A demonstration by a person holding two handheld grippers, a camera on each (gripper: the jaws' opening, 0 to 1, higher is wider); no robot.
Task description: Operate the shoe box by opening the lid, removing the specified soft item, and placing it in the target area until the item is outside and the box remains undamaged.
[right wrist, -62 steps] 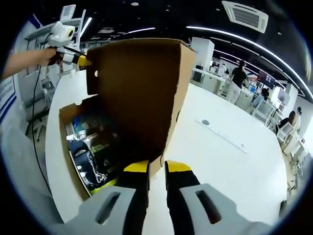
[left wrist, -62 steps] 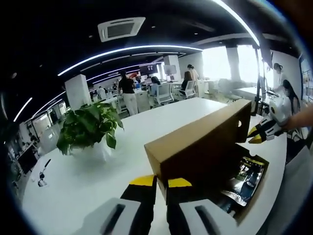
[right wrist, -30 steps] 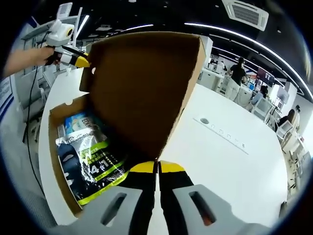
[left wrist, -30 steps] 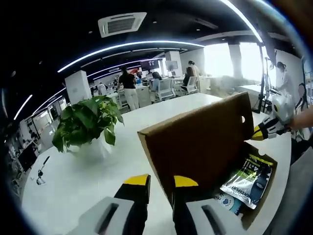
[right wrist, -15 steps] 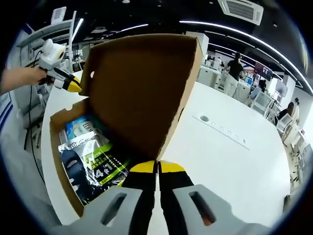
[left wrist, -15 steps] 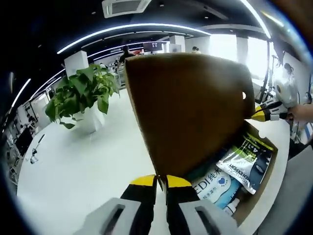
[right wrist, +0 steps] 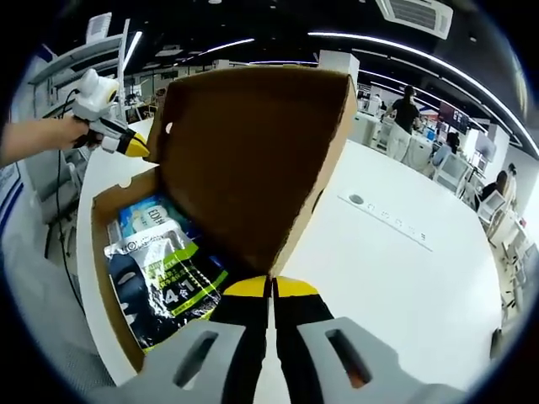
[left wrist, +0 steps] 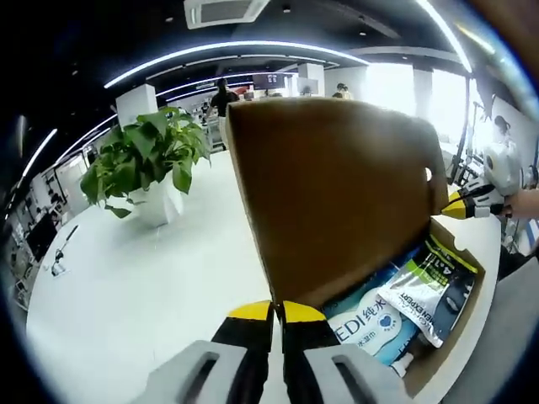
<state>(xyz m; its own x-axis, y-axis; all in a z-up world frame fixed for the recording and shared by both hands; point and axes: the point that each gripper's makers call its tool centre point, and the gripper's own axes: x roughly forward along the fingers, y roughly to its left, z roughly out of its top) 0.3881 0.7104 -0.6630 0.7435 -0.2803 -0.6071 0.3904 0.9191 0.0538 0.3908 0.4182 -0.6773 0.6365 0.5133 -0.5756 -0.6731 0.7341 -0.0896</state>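
White table [left wrist: 152,278], lid [right wrist: 253,160] raised, both tongs pinching.

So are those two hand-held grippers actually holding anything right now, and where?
Both pinch the raised lid of the shoe box: the left hand-held gripper and right hand-held gripper each clamp a lid edge near a corner.

"EDI" shows on the blue pack [left wrist: 370,320]; "41" on the dark-green pouch [right wrist: 164,290].
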